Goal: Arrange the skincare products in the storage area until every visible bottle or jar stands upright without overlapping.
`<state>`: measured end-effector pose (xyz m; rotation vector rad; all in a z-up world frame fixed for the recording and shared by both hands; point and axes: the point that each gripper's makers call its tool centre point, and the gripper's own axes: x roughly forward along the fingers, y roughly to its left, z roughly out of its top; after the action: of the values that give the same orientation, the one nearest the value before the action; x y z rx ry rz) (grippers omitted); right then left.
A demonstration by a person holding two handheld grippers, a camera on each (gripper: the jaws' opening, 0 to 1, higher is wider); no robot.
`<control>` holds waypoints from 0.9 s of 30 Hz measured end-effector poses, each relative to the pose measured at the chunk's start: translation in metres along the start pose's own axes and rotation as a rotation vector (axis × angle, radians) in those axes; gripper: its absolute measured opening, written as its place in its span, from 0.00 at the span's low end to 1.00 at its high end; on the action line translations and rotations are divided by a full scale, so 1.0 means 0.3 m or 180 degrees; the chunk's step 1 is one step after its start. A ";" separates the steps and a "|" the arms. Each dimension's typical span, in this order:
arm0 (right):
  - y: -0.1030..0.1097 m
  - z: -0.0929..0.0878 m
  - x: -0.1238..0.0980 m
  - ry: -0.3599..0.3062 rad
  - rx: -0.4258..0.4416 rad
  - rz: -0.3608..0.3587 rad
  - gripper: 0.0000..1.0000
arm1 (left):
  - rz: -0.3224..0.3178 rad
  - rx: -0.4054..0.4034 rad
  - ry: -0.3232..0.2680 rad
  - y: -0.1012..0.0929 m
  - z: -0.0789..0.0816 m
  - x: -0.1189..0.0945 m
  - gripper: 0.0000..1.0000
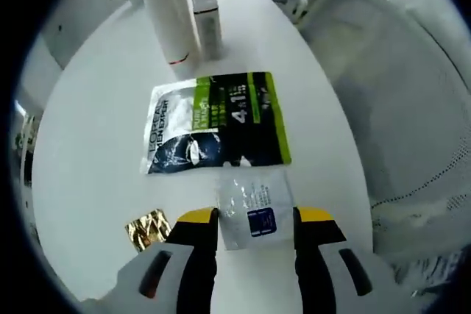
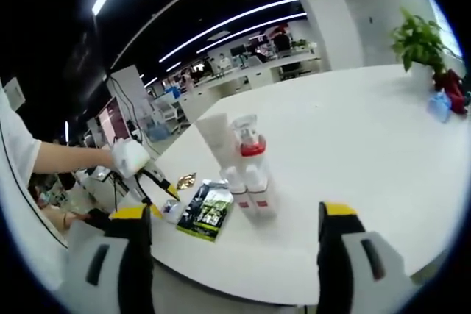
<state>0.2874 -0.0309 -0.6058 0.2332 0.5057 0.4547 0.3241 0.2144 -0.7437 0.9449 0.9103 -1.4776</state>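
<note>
Lying low centre on the table [image 1: 88,145] — a white sachet [image 1: 254,207] between the left gripper's [image 1: 256,224] parted jaws; right gripper [image 2: 239,220] wide open; bottles [image 2: 246,170] upright mid-frame.

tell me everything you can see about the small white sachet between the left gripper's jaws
The small white sachet is a flat, glossy-looking packet with faint printed text and a dark blue square near its lower edge. It lies flat on the white table between the open jaws of the left gripper, just below the green-and-black sachet; whether they overlap is unclear.
</note>
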 end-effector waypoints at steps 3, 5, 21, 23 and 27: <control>0.001 -0.004 0.000 0.0018 -0.0004 -0.0007 0.94 | 0.0025 0.0028 0.0001 0.008 0.004 0.008 0.38; 0.003 -0.005 0.003 0.0030 -0.0013 -0.0003 0.94 | 0.0048 0.0050 0.0057 0.014 -0.005 0.015 0.38; 0.014 0.004 0.008 0.0029 -0.0039 0.0023 0.94 | 0.0085 -0.0039 0.0036 0.017 -0.001 0.007 0.46; 0.016 0.005 0.007 0.0023 -0.0037 0.0030 0.94 | 0.0107 -0.0069 0.0027 0.018 0.000 0.002 0.46; 0.019 0.007 0.005 0.0015 -0.0053 0.0042 0.95 | 0.0163 -0.0169 -0.0018 0.023 0.005 -0.015 0.48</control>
<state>0.2875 -0.0255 -0.6029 0.2196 0.5052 0.4723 0.3313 0.2140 -0.7392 0.9182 0.9105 -1.4058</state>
